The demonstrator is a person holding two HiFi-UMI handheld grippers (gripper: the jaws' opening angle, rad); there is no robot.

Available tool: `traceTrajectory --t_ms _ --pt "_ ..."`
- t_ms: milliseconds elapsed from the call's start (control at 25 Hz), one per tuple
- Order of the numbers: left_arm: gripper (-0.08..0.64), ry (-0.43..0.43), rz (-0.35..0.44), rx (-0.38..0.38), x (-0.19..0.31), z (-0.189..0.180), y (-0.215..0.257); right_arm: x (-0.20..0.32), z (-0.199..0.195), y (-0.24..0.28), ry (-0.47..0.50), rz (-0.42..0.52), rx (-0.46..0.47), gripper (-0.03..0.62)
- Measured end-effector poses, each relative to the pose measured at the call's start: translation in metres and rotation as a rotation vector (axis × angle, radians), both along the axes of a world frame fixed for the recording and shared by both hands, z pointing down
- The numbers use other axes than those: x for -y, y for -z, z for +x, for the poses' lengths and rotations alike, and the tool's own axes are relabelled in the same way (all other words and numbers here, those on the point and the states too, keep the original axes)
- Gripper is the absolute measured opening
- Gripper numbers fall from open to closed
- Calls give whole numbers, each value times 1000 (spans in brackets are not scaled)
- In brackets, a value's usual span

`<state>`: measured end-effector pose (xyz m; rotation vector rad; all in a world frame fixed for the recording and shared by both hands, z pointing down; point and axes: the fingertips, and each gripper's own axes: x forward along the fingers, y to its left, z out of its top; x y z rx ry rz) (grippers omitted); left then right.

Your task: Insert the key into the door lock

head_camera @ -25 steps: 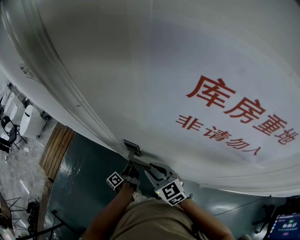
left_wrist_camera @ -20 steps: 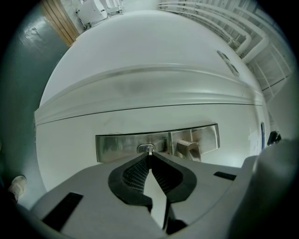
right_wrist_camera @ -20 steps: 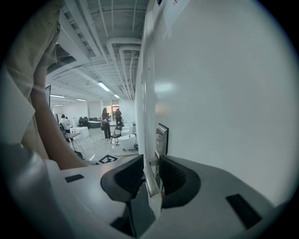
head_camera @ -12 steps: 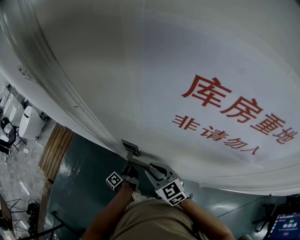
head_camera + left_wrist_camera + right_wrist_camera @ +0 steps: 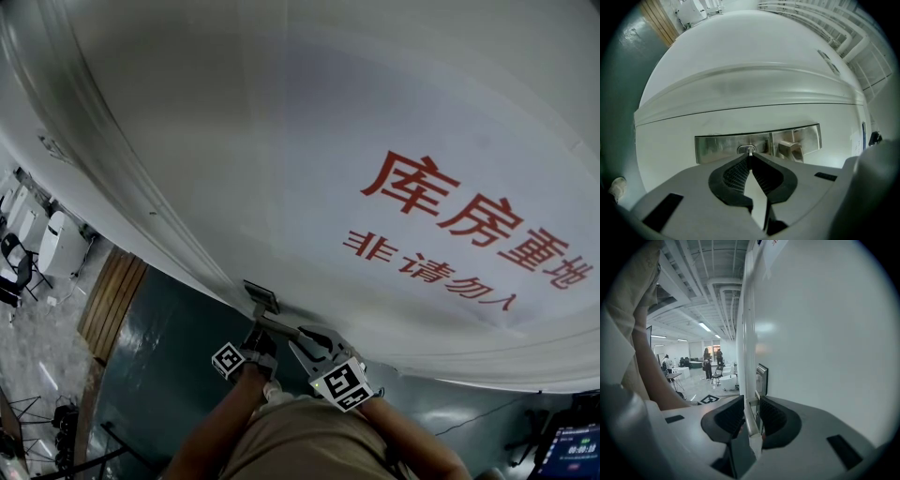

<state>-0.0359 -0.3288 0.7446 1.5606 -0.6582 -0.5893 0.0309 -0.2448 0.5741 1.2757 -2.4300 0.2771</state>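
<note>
The white door point(image 5: 281, 141) carries two lines of red writing point(image 5: 469, 234). The large upper line reads 库房重地 and the smaller one below it reads 非请勿入. At the near right corner of the head view a lit screen point(image 5: 570, 448) shows small print too fine to read.

Both forearms reach up from the near edge toward the door's left edge, close together. Each ends in a black-and-white marker cube point(image 5: 342, 382). The left gripper point(image 5: 259, 332) points level and square at the door lock point(image 5: 261, 298). The right gripper point(image 5: 306, 341) sits just to its right, tipped a little downward and lying along the door face.

In the left gripper view the left gripper point(image 5: 749, 157) has its ribbed black pads drawn together on the key point(image 5: 749, 152). Only a thin pale metal sliver of the key shows at the pad tips. That tip meets the small oval keyhole point(image 5: 746, 149) in the brushed silver plate of the door lock point(image 5: 717, 147), which runs left to right across the door. How far the key has gone in cannot be told.

The door handle point(image 5: 791, 149) stands out of the same plate, just right of the keyhole.

In the right gripper view the right gripper point(image 5: 751, 416) is clamped on the door handle point(image 5: 750, 417). The handle is a pale bar running between the two pads.
</note>
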Motion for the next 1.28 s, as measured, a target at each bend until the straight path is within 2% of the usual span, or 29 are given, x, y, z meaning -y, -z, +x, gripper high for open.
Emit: traceTrajectory --t_ms 520,840,1120,1280 --pt "32 3 17 26 4 1 -2 0 0 -2 10 -3 -8 112" --pt "32 34 -16 -8 4 0 -8 -2 1 -6 6 -16 -9 112" --pt "34 -36 65 149 6 3 -4 -5 0 -9 5 -27 -1 112" --pt "35 -59 87 205 6 3 -5 -6 0 -8 0 -29 9 112"
